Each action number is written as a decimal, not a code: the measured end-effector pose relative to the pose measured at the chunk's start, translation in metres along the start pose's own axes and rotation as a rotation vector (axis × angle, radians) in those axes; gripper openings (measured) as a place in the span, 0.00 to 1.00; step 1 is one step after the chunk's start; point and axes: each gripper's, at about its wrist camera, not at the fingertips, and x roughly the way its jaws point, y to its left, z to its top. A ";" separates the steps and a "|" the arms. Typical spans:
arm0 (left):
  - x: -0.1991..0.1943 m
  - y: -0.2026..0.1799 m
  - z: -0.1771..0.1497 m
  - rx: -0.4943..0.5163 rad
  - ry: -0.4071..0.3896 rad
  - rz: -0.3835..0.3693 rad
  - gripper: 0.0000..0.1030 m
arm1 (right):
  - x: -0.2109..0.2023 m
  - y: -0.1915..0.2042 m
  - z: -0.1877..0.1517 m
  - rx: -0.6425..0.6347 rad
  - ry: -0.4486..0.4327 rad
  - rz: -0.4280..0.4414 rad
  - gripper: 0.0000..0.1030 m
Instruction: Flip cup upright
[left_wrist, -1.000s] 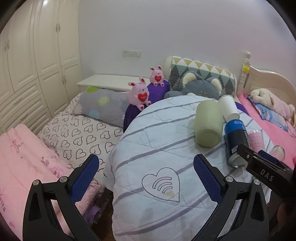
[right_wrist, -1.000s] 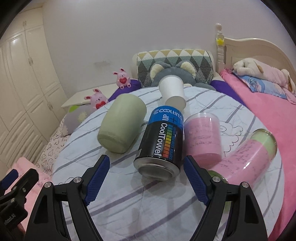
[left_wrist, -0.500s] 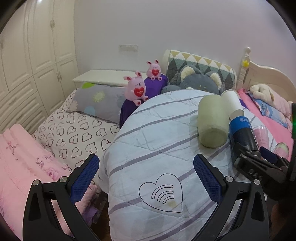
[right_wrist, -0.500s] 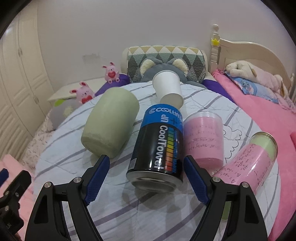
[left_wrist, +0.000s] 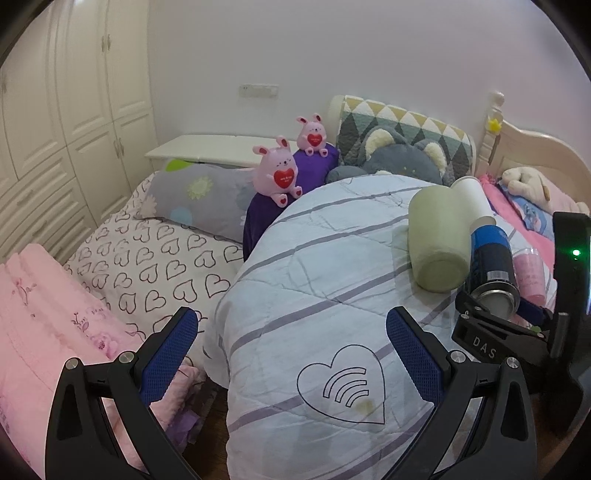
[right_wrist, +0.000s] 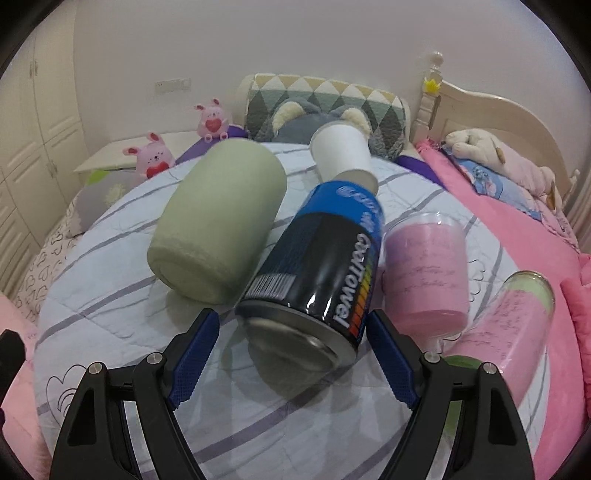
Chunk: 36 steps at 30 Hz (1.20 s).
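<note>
A black and blue can-shaped cup (right_wrist: 317, 273) lies on its side on the round quilted table (right_wrist: 147, 369), its base toward me. My right gripper (right_wrist: 291, 362) is open, its jaws on either side of the cup's base, not touching it. The cup also shows in the left wrist view (left_wrist: 493, 266), with the right gripper's fingers (left_wrist: 480, 325) at its base. My left gripper (left_wrist: 291, 358) is open and empty over the table's left front edge.
A green cup (right_wrist: 218, 221), a white paper cup (right_wrist: 341, 155), a pink clear cup (right_wrist: 424, 273) and a pink and green bottle (right_wrist: 502, 332) lie on their sides around the can. Plush toys (left_wrist: 277, 173), pillows and a bed surround the table.
My right gripper has moved forward, so the black and blue cup's base now sits between its jaws. The left gripper has shifted slightly; the cups have not moved.
</note>
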 end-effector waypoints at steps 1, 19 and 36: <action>0.000 0.001 -0.001 0.000 0.001 0.001 1.00 | 0.003 -0.001 0.001 0.008 0.009 0.002 0.81; -0.023 0.003 -0.008 -0.002 -0.009 0.005 1.00 | -0.004 -0.007 -0.008 0.082 0.036 0.180 0.71; -0.078 -0.003 -0.034 0.000 -0.030 0.018 1.00 | -0.062 0.000 -0.066 -0.058 0.062 0.334 0.71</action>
